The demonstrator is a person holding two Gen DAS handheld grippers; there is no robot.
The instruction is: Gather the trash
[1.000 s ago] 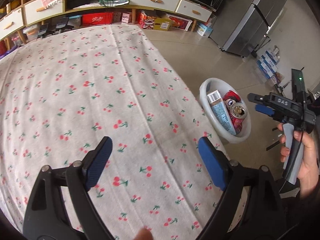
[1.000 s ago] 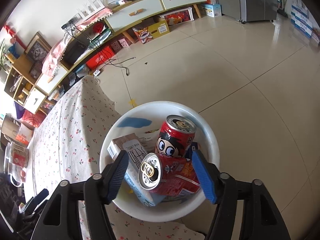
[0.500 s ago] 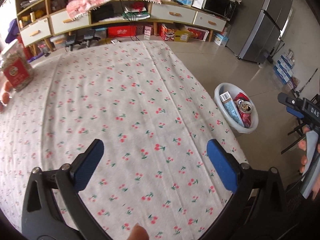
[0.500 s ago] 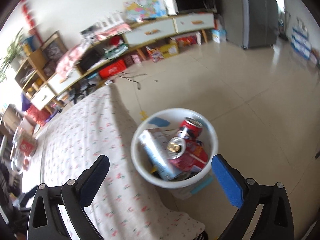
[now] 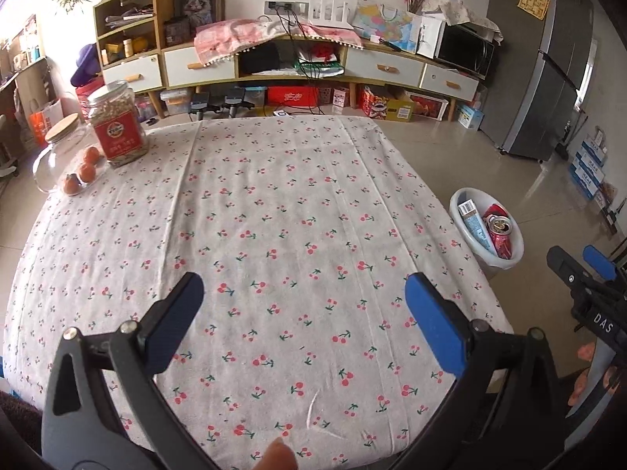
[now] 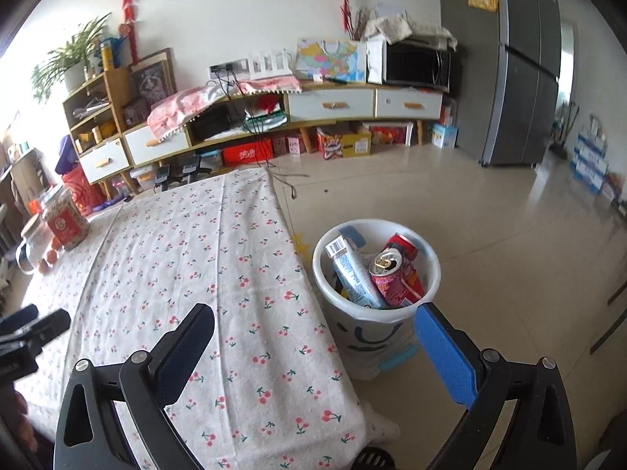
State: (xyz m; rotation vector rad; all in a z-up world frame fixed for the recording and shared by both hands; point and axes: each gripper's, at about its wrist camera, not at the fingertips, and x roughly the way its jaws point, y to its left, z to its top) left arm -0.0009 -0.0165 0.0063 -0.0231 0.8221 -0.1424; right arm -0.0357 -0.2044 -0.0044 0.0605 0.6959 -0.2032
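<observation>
Both grippers hang above the near end of the table (image 5: 274, 203), which is covered by a white cloth printed with red cherries. The left gripper (image 5: 301, 313) has its jaws spread wide with nothing between them, only cloth beneath. The right gripper (image 6: 313, 348) is just as wide open and holds nothing; one finger sits over the table's corner, the other over the floor.

The trash is in the white bin (image 6: 429, 270) standing on the tiled floor just beside the table's right edge. Inside it a red drink can (image 6: 394, 276) lies tilted with its opened top facing up, a second red can (image 6: 403, 244) behind it, and a blue-and-white carton (image 6: 350, 270) leaning against the bin's left wall.

At the table's far left corner stand a jar with a red label (image 5: 117, 125), a glass jar with a wooden lid (image 5: 58, 149) and a few small oranges (image 5: 84, 168).
</observation>
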